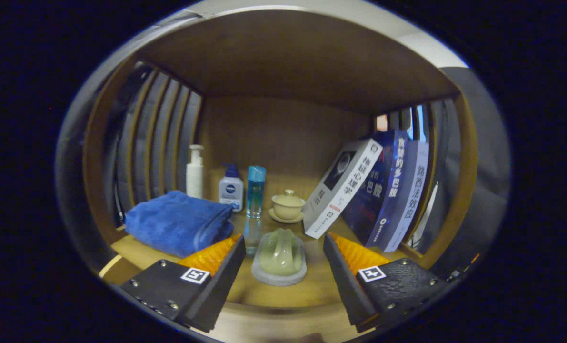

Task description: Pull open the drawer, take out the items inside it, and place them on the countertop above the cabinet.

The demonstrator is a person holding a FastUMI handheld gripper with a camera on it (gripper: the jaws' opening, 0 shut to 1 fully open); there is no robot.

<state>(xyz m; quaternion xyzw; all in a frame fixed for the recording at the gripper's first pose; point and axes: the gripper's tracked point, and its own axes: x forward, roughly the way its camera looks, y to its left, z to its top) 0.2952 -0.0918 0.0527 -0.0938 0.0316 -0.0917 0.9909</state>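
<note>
Facing pale green soap (281,252) on grey dish (278,277) | centred between open gripper (283,259) fingers, untouched | long axis pointing away

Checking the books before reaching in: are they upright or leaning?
Leaning: the books tilt leftward, tops toward the lidded cup. The gripper is open.

pale green ornament (280,255) (on grey pad), on wooden countertop (283,290)
</note>
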